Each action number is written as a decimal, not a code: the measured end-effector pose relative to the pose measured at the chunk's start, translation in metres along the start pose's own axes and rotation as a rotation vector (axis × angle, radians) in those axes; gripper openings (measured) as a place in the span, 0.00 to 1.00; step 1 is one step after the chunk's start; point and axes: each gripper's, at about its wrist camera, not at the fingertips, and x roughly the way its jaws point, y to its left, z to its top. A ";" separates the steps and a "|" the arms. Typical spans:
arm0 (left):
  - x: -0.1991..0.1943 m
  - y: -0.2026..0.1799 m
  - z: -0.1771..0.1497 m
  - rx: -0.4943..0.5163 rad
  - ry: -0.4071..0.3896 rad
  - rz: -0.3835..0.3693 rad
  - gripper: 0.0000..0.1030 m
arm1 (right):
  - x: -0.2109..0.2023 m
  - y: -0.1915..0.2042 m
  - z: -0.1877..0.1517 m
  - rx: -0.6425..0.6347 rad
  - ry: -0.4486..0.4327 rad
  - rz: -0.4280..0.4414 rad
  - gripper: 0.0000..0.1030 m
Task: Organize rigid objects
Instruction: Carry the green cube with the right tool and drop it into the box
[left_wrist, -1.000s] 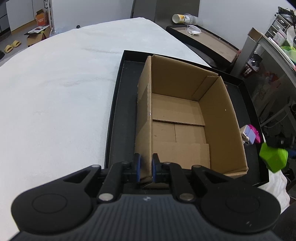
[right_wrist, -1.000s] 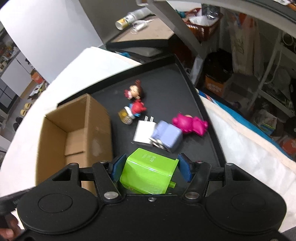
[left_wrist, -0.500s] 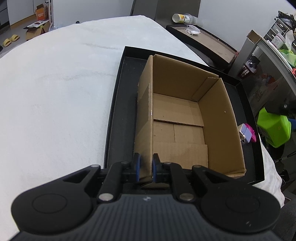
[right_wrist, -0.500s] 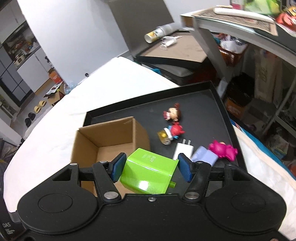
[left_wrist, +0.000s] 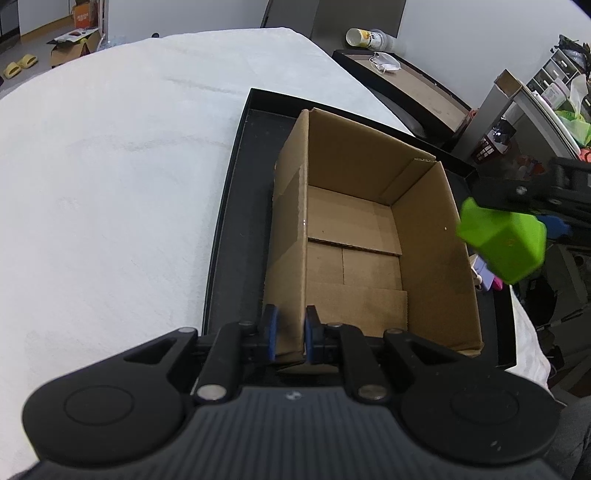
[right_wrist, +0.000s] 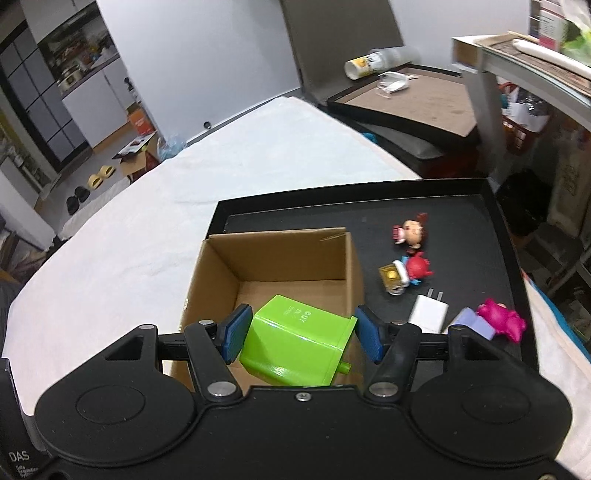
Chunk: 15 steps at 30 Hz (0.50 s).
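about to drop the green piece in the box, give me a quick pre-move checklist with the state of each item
1. Right gripper shut on the green block: ok, both pads touch its sides.
2. Left gripper steadying the cardboard box: ok, its pads clamp the near wall.
3. Box open and free inside: ok, only the bare bottom flaps show.
4. Block over the opening: cannot tell; the right wrist view shows it in front of the box mouth, while the left wrist view places it at the right wall's edge.
5. Box seated in the black tray: ok.
6. Toys and white charger clear of the path: ok, they lie on the tray beside the box.
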 end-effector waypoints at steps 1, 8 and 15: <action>0.000 0.000 0.000 -0.002 0.000 -0.001 0.12 | 0.002 0.004 0.000 -0.007 0.004 0.004 0.58; 0.000 0.003 0.001 -0.030 0.006 -0.013 0.12 | 0.021 0.026 0.001 -0.069 0.041 0.020 0.58; 0.001 0.008 0.002 -0.070 0.011 -0.029 0.12 | 0.040 0.044 0.005 -0.118 0.067 0.028 0.58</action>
